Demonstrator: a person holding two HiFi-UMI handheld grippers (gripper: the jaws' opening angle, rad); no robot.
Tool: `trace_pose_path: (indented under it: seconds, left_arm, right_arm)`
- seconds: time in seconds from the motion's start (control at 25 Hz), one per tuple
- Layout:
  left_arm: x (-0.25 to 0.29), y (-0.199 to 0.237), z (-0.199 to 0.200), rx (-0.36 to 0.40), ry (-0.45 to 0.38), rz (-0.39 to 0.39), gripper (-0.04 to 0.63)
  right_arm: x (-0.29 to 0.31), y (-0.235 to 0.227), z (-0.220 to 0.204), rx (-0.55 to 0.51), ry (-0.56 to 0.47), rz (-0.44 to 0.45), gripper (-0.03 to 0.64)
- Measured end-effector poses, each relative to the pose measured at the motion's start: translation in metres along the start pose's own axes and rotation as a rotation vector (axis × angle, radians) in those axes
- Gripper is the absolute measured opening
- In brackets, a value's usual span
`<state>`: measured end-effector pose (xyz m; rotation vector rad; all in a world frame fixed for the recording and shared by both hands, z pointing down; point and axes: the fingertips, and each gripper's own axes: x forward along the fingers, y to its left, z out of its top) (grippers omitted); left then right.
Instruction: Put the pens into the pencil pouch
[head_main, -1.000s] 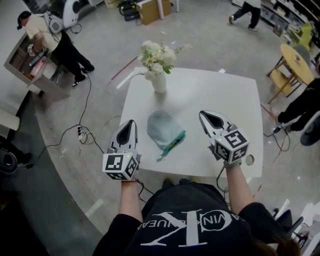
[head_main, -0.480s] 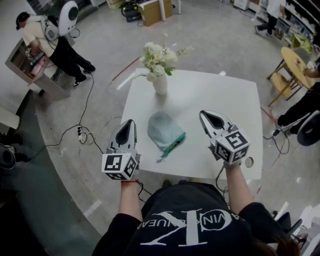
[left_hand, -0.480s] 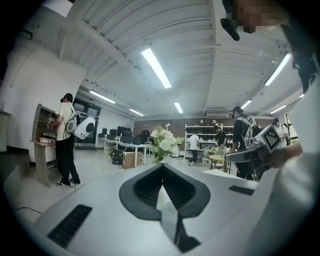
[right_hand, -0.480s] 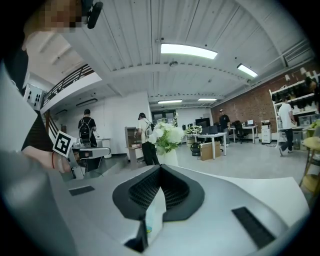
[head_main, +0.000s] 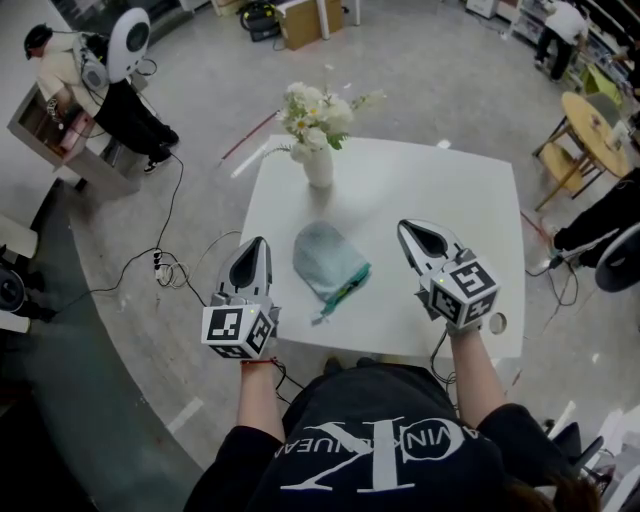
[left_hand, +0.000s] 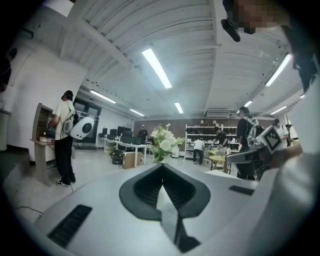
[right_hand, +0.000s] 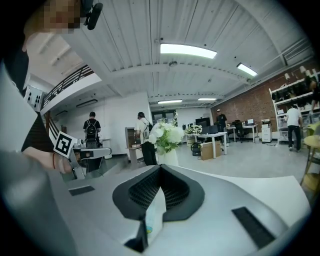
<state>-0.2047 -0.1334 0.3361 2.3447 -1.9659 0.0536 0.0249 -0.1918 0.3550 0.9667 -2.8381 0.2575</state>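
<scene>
A teal pencil pouch (head_main: 327, 258) lies on the white table (head_main: 430, 190), its open end toward the near edge with pens (head_main: 343, 292) sticking out of it. My left gripper (head_main: 262, 245) hovers at the table's left edge, left of the pouch, jaws shut and empty. My right gripper (head_main: 407, 230) hovers to the right of the pouch, also shut with nothing held. In the left gripper view the left gripper (left_hand: 161, 167) points level at the flowers. In the right gripper view the right gripper (right_hand: 159, 169) shows its jaws closed, with a bit of the pouch (right_hand: 149, 229) in the slit below.
A white vase of flowers (head_main: 318, 132) stands at the table's far left part. A small round object (head_main: 497, 321) sits near the table's near right corner. Cables (head_main: 170, 268) lie on the floor at left. People and furniture stand farther off around the room.
</scene>
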Motion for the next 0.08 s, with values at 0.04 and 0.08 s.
trace_pose_path:
  seconds: [0.04,0.08]
  left_arm:
    - [0.0002,0.0001,-0.0003,-0.001,0.001,0.000,0.005]
    - [0.0004,0.0002,-0.0007,-0.002,0.001,0.000,0.005]
  right_arm:
    - [0.0000,-0.0003,0.0000,0.001,-0.001,0.000,0.009]
    - [0.0000,-0.0007,0.0000,0.002,-0.002,-0.001,0.009]
